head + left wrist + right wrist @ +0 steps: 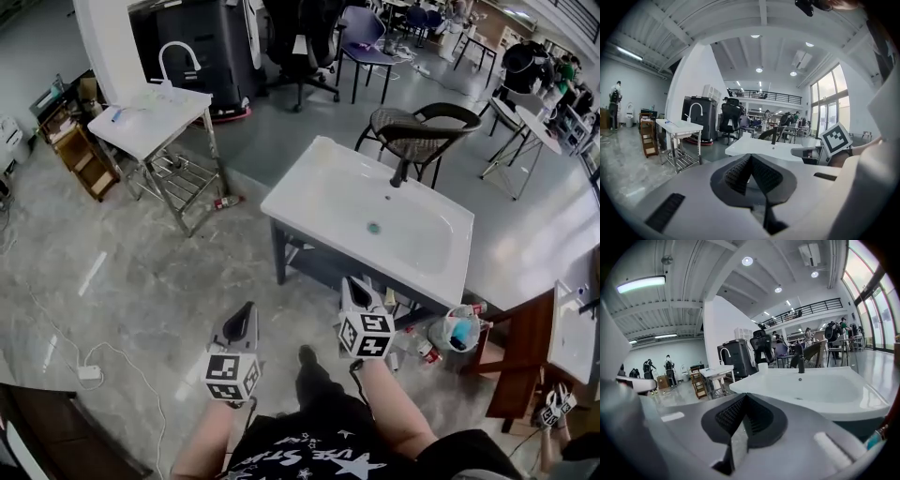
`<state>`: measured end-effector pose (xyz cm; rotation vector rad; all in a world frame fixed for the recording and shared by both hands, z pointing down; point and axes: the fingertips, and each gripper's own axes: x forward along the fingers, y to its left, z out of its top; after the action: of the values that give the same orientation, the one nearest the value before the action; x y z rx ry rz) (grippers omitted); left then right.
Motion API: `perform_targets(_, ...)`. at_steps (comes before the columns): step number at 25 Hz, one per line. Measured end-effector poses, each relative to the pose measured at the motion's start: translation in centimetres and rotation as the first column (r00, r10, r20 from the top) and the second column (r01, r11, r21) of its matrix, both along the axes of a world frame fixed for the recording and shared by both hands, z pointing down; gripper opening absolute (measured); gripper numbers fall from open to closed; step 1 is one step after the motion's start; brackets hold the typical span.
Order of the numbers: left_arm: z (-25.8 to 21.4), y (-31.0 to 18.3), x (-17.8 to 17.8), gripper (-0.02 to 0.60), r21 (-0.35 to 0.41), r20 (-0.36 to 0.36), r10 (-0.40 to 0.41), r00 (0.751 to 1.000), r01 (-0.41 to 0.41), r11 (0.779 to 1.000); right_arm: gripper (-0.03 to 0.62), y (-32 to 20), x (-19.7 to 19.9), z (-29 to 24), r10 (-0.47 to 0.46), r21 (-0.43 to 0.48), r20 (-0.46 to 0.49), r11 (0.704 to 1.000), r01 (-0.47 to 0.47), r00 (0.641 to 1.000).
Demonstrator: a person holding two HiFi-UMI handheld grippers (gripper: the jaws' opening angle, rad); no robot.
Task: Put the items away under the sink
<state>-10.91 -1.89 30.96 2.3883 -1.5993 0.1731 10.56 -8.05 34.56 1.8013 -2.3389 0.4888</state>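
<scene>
The white sink (375,220) with a black tap stands on a dark frame in front of me, with an open shelf below it. Several bottles (427,352) and a clear bag of items (457,333) lie on the floor by its near right corner. My left gripper (239,323) hovers over the floor left of the sink's front, shut and empty. My right gripper (356,295) is at the sink's front edge, also shut with nothing in it. The left gripper view shows the shut left gripper (751,157) facing the sink (759,146). The right gripper (745,397) looks across the basin (820,387).
A second white sink on a metal stand (155,117) is at the back left. A wicker chair (417,131) stands behind the sink. A wooden cabinet (525,361) is at the right. A charger and cable (89,372) lie on the floor at left.
</scene>
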Motion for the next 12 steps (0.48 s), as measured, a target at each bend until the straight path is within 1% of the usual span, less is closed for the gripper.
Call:
perform_targets(3, -0.2, -3.8, 0.1, 0.009, -0.012, 0.005, -0.034, 0.999, 0.034, 0.999, 0.003, -4.5, 0.3, -1.0, -0.022, 0.014, 0.022, 1.000, 0.022, 0.999)
perform_targets(6, -0.2, -7.2, 1.0, 0.009, -0.017, 0.003, -0.062, 0.998, 0.062, 0.998, 0.003, -8.1, 0.9, -0.8, -0.053, 0.005, 0.047, 0.999, 0.053, 0.998)
perform_targets(12, -0.8, -12.6, 3.4, 0.009, -0.012, 0.036, -0.057, 0.998, 0.058, 0.998, 0.003, -13.3, 2.7, -0.6, -0.056, -0.018, 0.093, 0.998, 0.058, 0.994)
